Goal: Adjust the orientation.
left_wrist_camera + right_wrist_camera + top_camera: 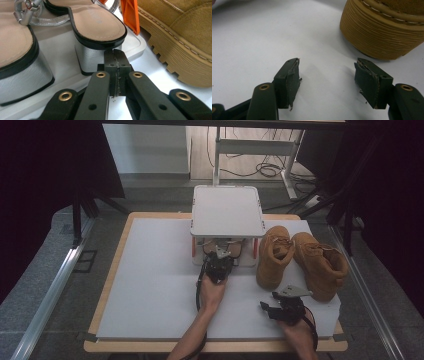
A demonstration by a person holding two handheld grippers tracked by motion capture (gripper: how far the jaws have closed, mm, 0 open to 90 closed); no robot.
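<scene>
Now sandal heel [96, 56] nudged by closed left gripper [115, 53] fingers.
Sandal could be tipped off rack [62, 57]; right gripper [327, 75] fingers wide, empty.

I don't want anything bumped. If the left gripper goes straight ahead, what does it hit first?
Probably the silver sandal heel: the shut left gripper points right at it, almost touching.

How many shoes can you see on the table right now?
4. Two tan boots stand side by side right of the white rack: left boot, right boot. Two silver block-heel sandals sit on the rack's lower shelf: one, another. Others may be hidden.
</scene>
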